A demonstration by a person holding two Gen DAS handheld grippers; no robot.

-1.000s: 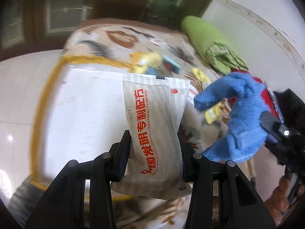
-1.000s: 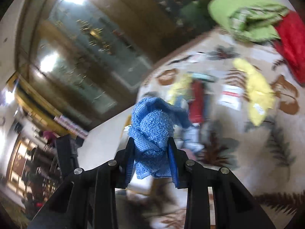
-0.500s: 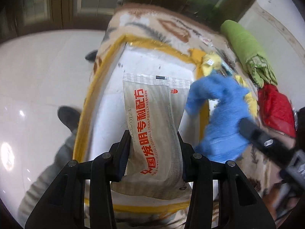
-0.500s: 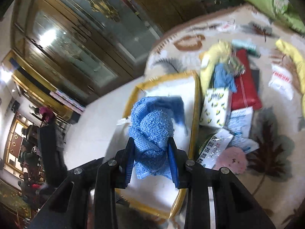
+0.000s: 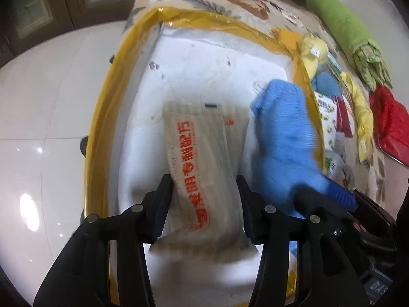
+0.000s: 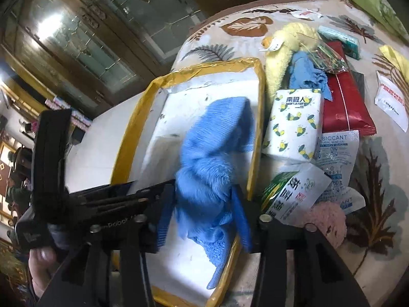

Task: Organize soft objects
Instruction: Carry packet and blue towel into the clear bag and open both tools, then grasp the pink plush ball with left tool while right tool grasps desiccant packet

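Glossy white tile floor (image 5: 48, 117) on the left, bright light glare spots on it. Dark wood cabinet with glass doors (image 6: 84, 35) at the far side, brass trim, light reflecting in the panes. Pale wall (image 5: 378, 5) far right. Leaf-print cloth (image 6: 378, 168) covers the raised surface. More wood-framed glass panels (image 5: 33, 7) far left. Dim, cluttered room area at left edge, blurred.

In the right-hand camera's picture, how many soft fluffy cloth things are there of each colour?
Blue: 2 (big cloth, crumpled rag)
Yellow: 2 (towel, edge cloth)
Pink: 1 (puff)
Total: 5
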